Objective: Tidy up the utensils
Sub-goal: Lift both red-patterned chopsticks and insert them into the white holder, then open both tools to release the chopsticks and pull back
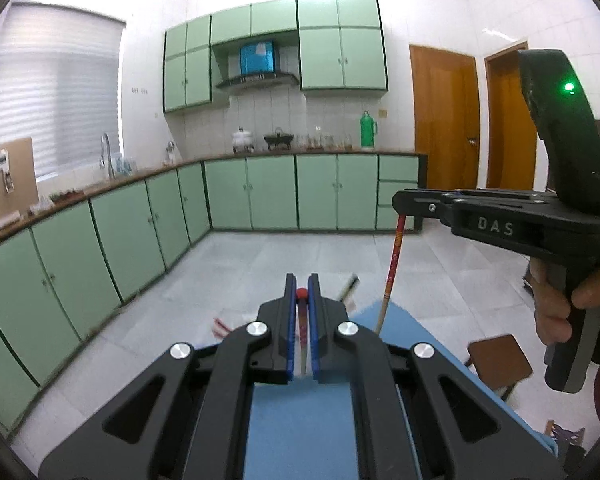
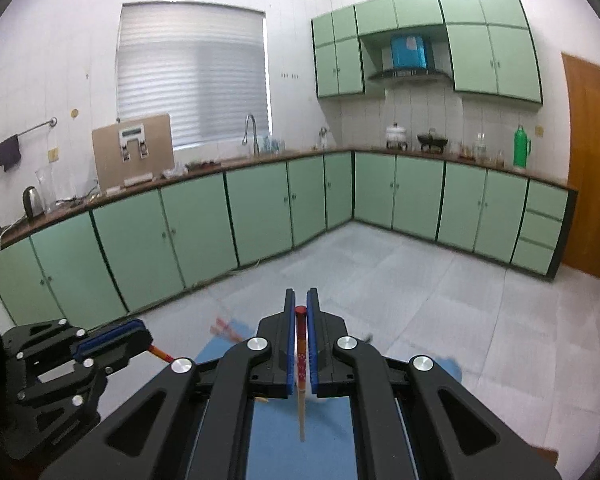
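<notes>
Both grippers, left gripper [image 1: 302, 280] and right gripper [image 2: 301, 295], each clamp one red-topped chopstick [image 1: 301, 322] upright, lifted clear above the blue table [image 1: 300, 432], probably for pairing.

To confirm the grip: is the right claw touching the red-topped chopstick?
Touching. The right wrist view shows the right claw shut on the chopstick, both blue pads pressing its sides.

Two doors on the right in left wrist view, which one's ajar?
The far-right door, partly hidden behind the right gripper, stands ajar; the wider door beside the cabinets is shut flush.
</notes>
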Tool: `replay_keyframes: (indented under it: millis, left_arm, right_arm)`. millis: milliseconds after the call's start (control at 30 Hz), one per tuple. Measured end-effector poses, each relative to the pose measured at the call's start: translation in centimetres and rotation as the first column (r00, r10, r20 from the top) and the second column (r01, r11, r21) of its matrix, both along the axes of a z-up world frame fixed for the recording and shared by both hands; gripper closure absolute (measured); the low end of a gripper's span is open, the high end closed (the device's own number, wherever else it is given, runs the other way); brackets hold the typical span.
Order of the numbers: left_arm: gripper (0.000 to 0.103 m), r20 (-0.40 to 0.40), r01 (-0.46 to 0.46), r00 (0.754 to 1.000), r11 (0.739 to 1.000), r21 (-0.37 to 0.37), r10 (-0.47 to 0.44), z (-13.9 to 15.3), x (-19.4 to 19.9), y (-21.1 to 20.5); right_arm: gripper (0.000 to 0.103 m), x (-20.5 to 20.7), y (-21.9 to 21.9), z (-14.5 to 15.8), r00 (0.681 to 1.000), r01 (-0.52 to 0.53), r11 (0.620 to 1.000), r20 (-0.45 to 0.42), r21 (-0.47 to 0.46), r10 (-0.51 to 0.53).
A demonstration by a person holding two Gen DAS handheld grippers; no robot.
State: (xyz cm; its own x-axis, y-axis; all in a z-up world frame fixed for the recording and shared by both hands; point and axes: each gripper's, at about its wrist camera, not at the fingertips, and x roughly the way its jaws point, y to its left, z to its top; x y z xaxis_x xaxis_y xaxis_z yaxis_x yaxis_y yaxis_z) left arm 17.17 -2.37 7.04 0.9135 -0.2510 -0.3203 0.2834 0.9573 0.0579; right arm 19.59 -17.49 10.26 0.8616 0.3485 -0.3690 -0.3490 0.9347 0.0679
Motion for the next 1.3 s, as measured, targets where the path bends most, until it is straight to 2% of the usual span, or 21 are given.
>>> replay_keyframes:
  millis: [200, 433, 700, 1000, 1067, 1133, 1200, 1267, 1300]
  left_arm:
    - [0.098, 0.080, -0.025, 0.996, 1.000, 0.001, 0.025, 3.1, 2.5, 0.1]
    - [0.098, 0.053, -0.042, 0.998, 0.999, -0.001, 0.042, 2.9, 6.5, 0.5]
    - [0.098, -0.024, -0.058, 0.998, 0.998, -0.031, 0.057, -0.2, 11.7, 1.3]
    - [0.097, -0.113, -0.073, 0.991, 0.997, -0.037, 0.068, -3.3, 15.6, 1.7]
    - [0.095, -0.121, -0.075, 0.990, 0.996, -0.037, 0.070, -3.6, 15.7, 2.0]
    - [0.087, -0.121, -0.079, 0.990, 0.996, -0.036, 0.074, -3.7, 15.7, 2.3]
    - [0.078, -0.115, -0.091, 0.990, 0.995, -0.037, 0.086, -3.6, 15.5, 2.5]
    - [0.075, -0.112, -0.097, 0.989, 0.994, -0.045, 0.092, -3.4, 15.2, 2.8]
    - [0.072, -0.109, -0.101, 0.989, 0.994, -0.050, 0.095, -3.3, 14.9, 2.9]
  right_arm:
    - [0.098, 3.2, 1.0, 2.6, 0.999, 0.017, 1.000, 0.046, 0.012, -0.017]
    - [0.098, 7.1, 2.0, 2.9, 0.995, 0.053, 0.999, 0.080, -0.005, -0.052]
    - [0.098, 12.1, 2.4, -0.7, 0.996, 0.078, 0.997, 0.037, 0.013, -0.078]
    - [0.096, 14.0, 2.7, -5.6, 0.997, 0.065, 0.998, -0.049, -0.020, -0.066]
    - [0.094, 14.0, 2.6, -6.0, 0.996, 0.069, 0.997, -0.055, -0.022, -0.070]
    - [0.084, 13.9, 2.2, -6.1, 0.995, 0.079, 0.997, -0.059, -0.019, -0.080]
    - [0.079, 13.6, 1.7, -6.1, 0.994, 0.092, 0.996, -0.059, -0.016, -0.093]
    - [0.077, 12.9, 1.1, -6.0, 0.993, 0.106, 0.994, -0.059, -0.017, -0.107]
    - [0.072, 12.7, 0.9, -6.0, 0.992, 0.111, 0.994, -0.059, -0.016, -0.112]
